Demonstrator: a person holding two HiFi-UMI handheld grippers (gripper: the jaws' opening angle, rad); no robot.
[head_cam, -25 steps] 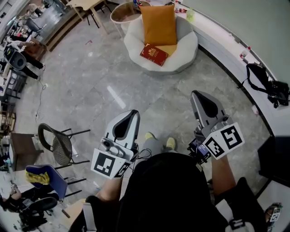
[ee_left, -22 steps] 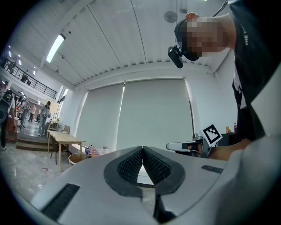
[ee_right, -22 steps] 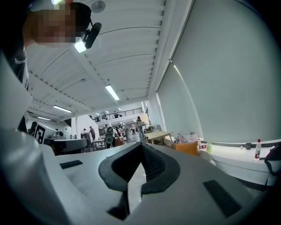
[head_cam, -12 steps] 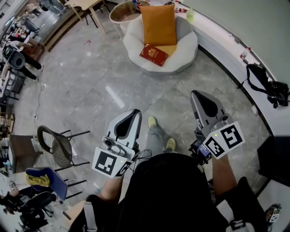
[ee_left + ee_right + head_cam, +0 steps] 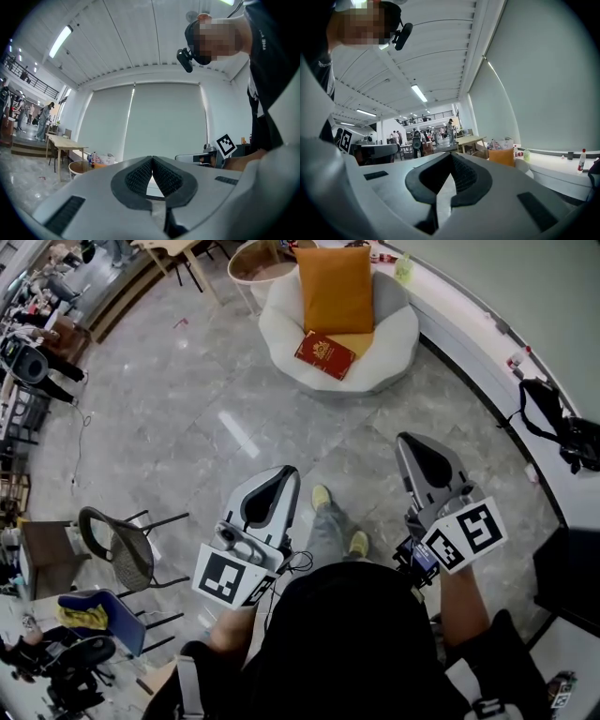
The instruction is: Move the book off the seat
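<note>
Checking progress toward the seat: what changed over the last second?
The person stepped toward the seat: the left shoe swung forward, ahead of the right shoe. Nothing was grasped or released. The left gripper and right gripper stay shut and empty; the book still lies on the seat by the orange cushion.

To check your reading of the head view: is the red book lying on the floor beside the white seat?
No, the red book lies on the white seat, just in front of the orange cushion.
</note>
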